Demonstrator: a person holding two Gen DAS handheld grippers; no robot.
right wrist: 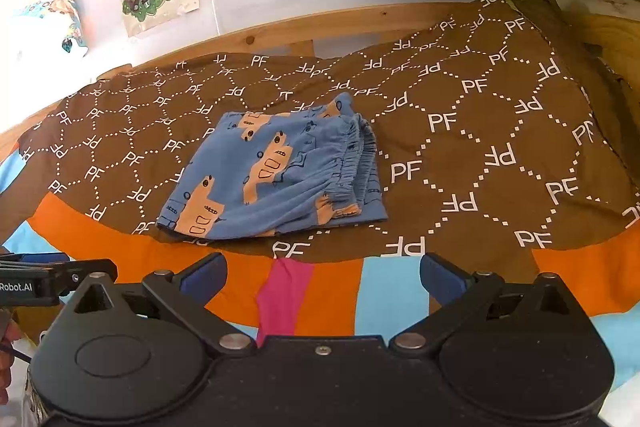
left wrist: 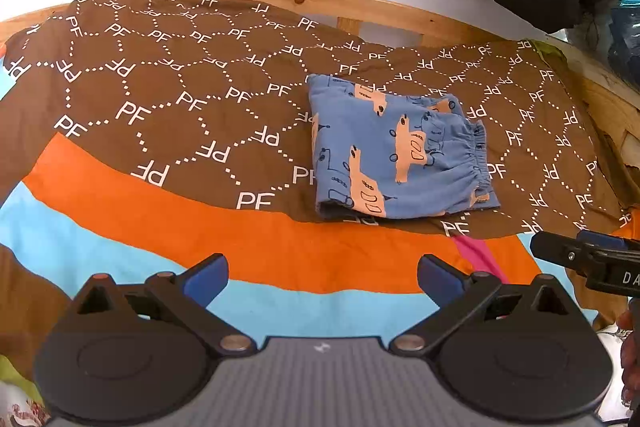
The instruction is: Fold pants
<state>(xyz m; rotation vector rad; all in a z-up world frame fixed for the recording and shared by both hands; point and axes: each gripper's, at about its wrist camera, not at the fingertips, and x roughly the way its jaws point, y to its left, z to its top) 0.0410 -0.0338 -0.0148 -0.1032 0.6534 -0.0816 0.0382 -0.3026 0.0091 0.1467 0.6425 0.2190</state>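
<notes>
- The left claw [left wrist: 322,277] hangs over the near edge of the bed, its two blue-padded fingers spread wide with nothing between them; it is well short of the pants.
- The pants [left wrist: 394,151] lie on the brown sheet [left wrist: 180,99] in a compact, roughly square bundle, several layers deep. Their fold edge faces left and the gathered elastic waistband [right wrist: 352,163] faces right.
- By their look they are small, thin cotton: light, limp, and likely to sag or slide open if lifted by a single layer.
- A safe hold, as I judge it, is a pinch through all layers at a near corner, or at the waistband, where the bunched elastic gives the thickest grip.
- The sheet beneath is loose and wrinkled, so a low pinch may catch it as well.
- The right claw [right wrist: 322,277] also stands wide open and empty, near the front edge of the pants but not touching them.
- The fold looks finished or nearly so.
</notes>
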